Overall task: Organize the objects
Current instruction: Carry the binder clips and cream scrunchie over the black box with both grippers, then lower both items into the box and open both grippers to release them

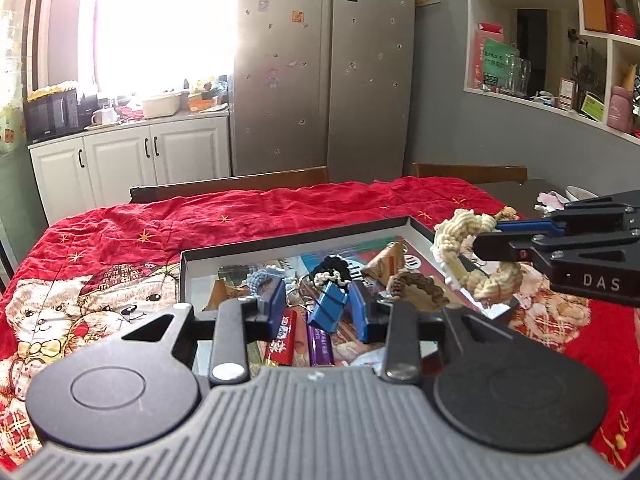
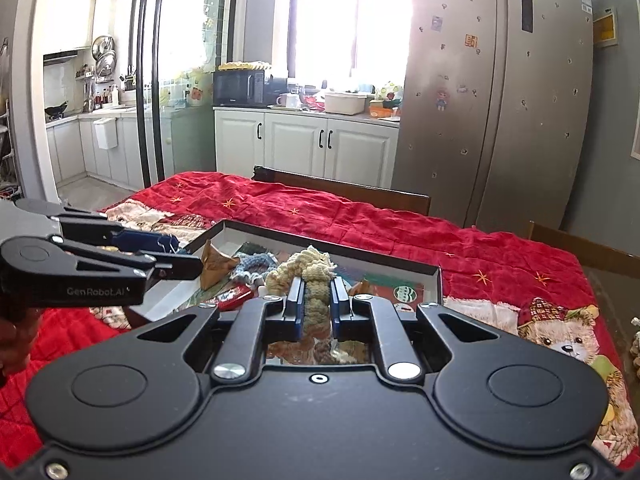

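The right gripper (image 2: 316,304) is pinching a cream crochet ring (image 1: 476,256) and holding it over the right edge of the shallow box (image 1: 280,250). The left gripper (image 1: 320,308) has its jaws spread around a blue binder clip (image 1: 329,307), but I can't tell if they're touching it. The clutter in the box is mostly hidden behind the grippers: some knitted bits and wrappers, hard to make out.

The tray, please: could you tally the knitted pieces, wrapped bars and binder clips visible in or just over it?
Knitted pieces: 4 (cream ring held in the right gripper, black-and-white piece, brown piece, light blue piece)
Wrapped bars: 2 (red bar, purple bar)
Binder clips: 1 (blue clip)
Total: 7
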A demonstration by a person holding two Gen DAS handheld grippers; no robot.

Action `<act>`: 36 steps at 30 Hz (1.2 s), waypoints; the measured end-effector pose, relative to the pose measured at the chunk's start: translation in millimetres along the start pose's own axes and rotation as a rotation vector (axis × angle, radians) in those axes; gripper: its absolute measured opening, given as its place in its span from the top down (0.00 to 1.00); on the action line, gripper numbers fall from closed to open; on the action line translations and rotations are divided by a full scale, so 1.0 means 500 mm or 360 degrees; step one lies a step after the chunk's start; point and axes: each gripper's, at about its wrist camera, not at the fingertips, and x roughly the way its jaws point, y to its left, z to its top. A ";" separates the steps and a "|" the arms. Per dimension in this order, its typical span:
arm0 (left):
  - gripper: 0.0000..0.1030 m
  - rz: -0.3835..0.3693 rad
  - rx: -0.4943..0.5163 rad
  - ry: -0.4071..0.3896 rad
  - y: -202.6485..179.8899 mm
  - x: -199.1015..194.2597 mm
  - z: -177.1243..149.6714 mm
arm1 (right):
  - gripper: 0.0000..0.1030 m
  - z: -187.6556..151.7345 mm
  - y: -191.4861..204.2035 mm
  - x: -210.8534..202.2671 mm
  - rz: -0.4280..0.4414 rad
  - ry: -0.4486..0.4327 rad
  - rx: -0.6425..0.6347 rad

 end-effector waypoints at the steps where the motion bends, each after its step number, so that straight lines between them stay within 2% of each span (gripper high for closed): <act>1: 0.63 0.0007 -0.0005 0.0006 0.002 0.007 0.000 | 0.88 0.002 0.001 0.007 0.0003 0.0002 0.0002; 10: 0.63 0.0046 -0.0076 0.0045 0.027 0.063 0.002 | 0.88 0.019 -0.010 0.080 0.0001 0.0022 0.0043; 19: 0.62 0.0058 -0.0088 0.0069 0.033 0.120 0.015 | 0.88 0.018 -0.042 0.169 0.0015 0.0076 0.0180; 36: 0.62 0.0088 -0.0126 0.0138 0.052 0.211 0.019 | 0.88 0.015 -0.063 0.307 0.0009 0.0153 0.0284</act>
